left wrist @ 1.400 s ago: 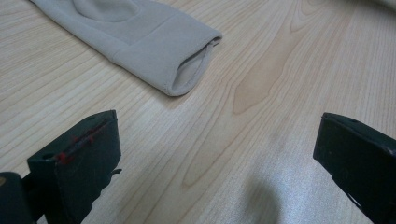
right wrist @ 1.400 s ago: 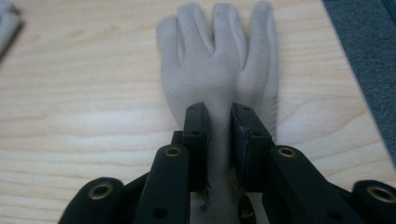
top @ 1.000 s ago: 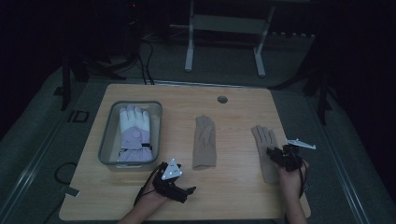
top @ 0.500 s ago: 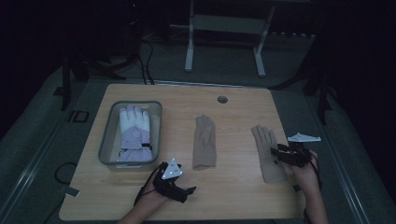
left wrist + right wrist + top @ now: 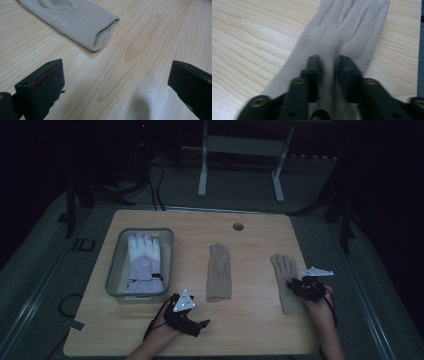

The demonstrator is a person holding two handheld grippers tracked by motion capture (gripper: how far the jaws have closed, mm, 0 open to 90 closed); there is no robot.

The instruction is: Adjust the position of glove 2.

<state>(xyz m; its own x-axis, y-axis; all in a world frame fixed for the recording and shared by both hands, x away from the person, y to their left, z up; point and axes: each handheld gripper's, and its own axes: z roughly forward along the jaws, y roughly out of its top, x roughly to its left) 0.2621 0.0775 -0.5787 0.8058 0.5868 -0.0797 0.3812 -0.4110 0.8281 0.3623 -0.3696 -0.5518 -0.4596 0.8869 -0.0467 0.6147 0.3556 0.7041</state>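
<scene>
A beige glove (image 5: 286, 282) lies flat at the table's right, fingers pointing away. My right gripper (image 5: 297, 288) rests on its palm. In the right gripper view its jaws have just been closing, and the right gripper (image 5: 329, 68) now pinches a raised fold of the glove (image 5: 352, 27). A second beige glove (image 5: 219, 272) lies in the middle of the table. Its open cuff (image 5: 101, 37) is just ahead of my left gripper (image 5: 117, 72). The left gripper (image 5: 199, 325) stands open near the front edge, over bare wood.
A clear plastic bin (image 5: 116, 270) at the left holds a white and purple ski glove (image 5: 143, 262). A round cable hole (image 5: 238, 226) sits near the table's far edge. Grey floor and a white stand's legs (image 5: 202, 175) lie beyond the table.
My right gripper has shifted slightly left, back over the right glove's palm, and its jaws have drawn together on the fabric. The left gripper has stayed where it was.
</scene>
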